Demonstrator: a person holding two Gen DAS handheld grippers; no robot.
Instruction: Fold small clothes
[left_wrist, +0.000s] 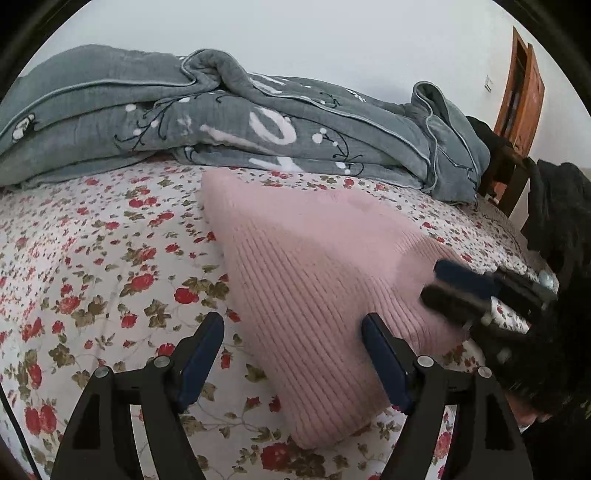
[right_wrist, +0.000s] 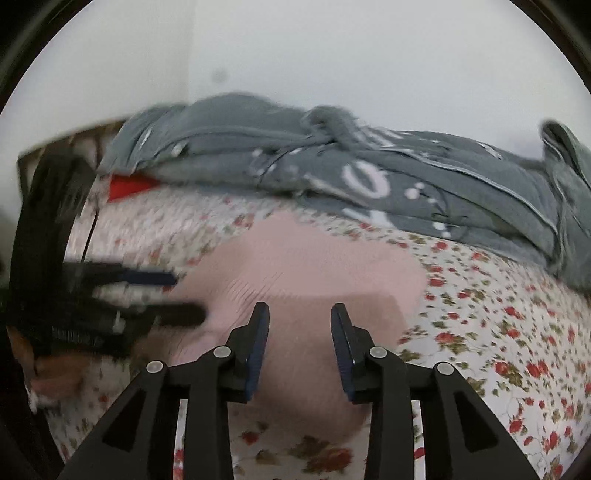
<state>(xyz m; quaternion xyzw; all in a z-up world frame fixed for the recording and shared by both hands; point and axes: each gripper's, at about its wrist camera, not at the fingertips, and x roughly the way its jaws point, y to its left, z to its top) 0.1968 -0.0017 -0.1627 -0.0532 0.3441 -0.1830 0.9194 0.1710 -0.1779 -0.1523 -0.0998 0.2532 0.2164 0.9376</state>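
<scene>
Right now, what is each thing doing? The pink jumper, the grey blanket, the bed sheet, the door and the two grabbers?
pink knitted garment: folded, lying flat on the sheet.
grey quilt: bunched in a heap behind the garment.
flowered sheet: spread out over the bed.
wooden door: looks ajar.
left gripper: open, holding nothing.
right gripper: jaws apart, holding nothing, over the garment.

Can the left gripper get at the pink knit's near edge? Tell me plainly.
Probably yes. The left gripper is open just above the pink knit, its right finger already over the near edge, with only bedsheet below. The right gripper sits off to the side.
</scene>
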